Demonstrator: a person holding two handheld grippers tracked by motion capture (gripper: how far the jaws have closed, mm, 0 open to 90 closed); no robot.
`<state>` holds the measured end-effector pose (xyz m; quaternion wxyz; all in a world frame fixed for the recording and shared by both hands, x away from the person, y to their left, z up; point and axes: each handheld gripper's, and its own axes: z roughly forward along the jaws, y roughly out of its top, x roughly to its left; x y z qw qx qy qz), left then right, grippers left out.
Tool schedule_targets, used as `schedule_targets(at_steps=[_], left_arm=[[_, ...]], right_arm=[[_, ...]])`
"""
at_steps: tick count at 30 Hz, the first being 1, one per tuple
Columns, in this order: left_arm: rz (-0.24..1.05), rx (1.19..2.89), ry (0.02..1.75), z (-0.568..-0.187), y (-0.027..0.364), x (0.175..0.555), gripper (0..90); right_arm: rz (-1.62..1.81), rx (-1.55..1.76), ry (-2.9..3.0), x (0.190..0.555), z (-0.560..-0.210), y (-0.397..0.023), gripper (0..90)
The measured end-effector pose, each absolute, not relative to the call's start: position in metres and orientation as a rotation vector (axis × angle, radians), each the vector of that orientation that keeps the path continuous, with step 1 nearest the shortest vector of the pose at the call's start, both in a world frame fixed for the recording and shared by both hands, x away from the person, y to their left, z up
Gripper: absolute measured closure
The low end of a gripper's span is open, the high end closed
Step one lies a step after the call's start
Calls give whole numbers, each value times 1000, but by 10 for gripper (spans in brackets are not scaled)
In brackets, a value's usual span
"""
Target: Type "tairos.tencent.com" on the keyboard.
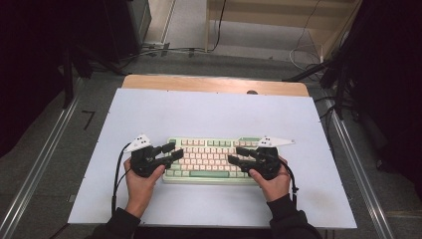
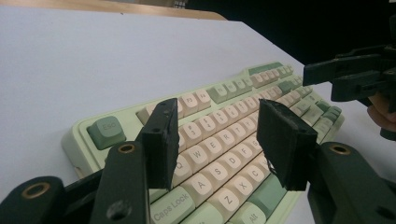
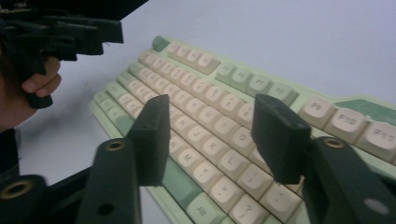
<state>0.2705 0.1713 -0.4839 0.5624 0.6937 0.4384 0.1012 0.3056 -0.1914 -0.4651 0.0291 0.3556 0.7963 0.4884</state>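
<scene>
Left gripper view reads the keyboard's (image 2: pixel 219 140) Esc key (image 2: pixel 106 131); both hand-held grippers (image 1: pixel 169 151) (image 1: pixel 238 154) hover apart, holding nothing.

A mechanical keyboard (image 1: pixel 206 159) lies flat on the white surface (image 1: pixel 214 114), near the front edge and about midway between left and right, its long side running left to right. Its case is pale green; most keycaps are cream with dark legends, while the Esc, modifier keys and space bar are darker green.
</scene>
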Motion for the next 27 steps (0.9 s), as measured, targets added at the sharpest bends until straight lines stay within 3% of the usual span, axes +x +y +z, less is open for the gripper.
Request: schedule_targets(at_steps=[12,27], left_arm=[[267,1615,1051,-482,175,270,408],[275,1608,1060,-482,175,271,388]], right_arm=[[1488,1185,2380,312,-466,-209,269],[1478,1196,2366,311,-468,-212,267]])
